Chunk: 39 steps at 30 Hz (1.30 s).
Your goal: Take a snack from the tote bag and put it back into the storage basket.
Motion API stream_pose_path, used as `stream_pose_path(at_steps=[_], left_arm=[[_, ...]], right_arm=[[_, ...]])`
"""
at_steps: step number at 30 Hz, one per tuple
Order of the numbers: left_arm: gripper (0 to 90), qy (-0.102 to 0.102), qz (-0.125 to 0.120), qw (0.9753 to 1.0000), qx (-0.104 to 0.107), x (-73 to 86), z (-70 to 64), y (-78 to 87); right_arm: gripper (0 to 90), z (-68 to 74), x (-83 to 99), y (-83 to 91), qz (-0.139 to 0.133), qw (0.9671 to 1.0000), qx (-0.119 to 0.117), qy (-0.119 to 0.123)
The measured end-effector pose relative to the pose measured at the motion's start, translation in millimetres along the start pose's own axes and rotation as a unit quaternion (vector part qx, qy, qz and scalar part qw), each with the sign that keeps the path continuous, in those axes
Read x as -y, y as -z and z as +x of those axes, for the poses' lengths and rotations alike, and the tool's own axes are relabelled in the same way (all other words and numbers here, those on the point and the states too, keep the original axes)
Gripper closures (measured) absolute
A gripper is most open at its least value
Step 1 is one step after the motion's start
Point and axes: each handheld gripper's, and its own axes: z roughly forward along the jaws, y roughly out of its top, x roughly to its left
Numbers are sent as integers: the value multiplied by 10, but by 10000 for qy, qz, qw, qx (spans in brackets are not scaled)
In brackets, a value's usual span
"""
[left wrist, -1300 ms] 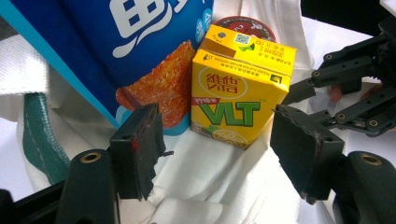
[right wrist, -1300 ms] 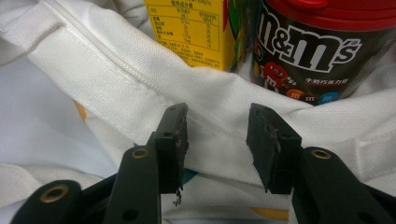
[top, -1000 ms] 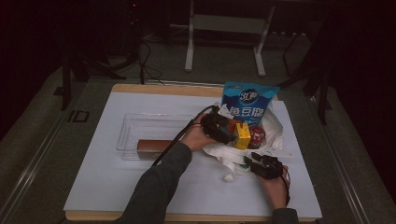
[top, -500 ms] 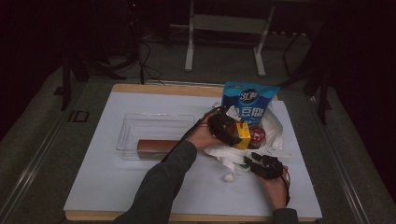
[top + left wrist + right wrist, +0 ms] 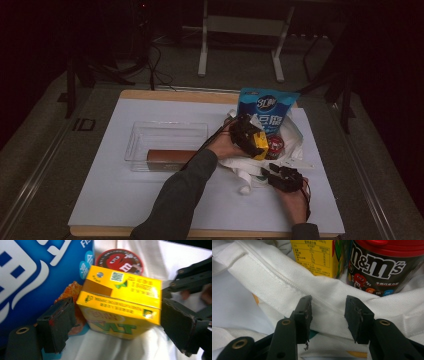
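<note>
A white cloth bag (image 5: 240, 162) lies at the table's right, with a blue snack bag (image 5: 265, 107), a yellow drink carton (image 5: 260, 143) and a red-lidded M&M's can (image 5: 275, 144) in it. My left gripper (image 5: 246, 131) reaches into the bag. In the left gripper view it (image 5: 117, 305) stands open, one jaw on each side of the carton (image 5: 120, 297), with a thin gap at the left jaw. Behind the carton are the can (image 5: 118, 260) and the snack bag (image 5: 30, 270). My right gripper (image 5: 328, 300) is open at the bag's hem (image 5: 269, 282), with the can (image 5: 377, 265) beyond.
A clear plastic box (image 5: 135, 140) stands left of the bag with a brown bar (image 5: 170, 156) in it. A white sheet (image 5: 125, 200) covers the wooden table (image 5: 150, 94). An orange packet (image 5: 71, 292) lies beside the carton. Stands and cables are on the floor behind.
My left gripper has shifted slightly right and down over the bag, closer around the carton. The right gripper has stayed at the bag's near edge.
</note>
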Motion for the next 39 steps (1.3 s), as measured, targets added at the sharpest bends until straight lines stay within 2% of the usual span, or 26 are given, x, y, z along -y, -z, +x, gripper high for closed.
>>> stream_pose_path(at_steps=[8, 11, 18, 28, 39], left_arm=[[204, -161, 85, 9998, -50, -28, -24, -68], [234, -367, 217, 9987, -273, -22, -84, -86], [266, -135, 161, 9988, -442, -5, -134, -77], [249, -163, 45, 9997, -203, 14, -62, -123], [245, -118, 75, 9999, -6, 3, -45, -249]], right_arm=[[566, 0, 0, 0, 1, 10000, -2, -4], [566, 0, 0, 0, 0, 10000, -3, -3], [566, 1, -1, 0, 12, 10000, 8, 15], [566, -1, -1, 0, 6, 10000, -4, -2], [565, -4, 0, -2, -9, 10000, -15, -8]])
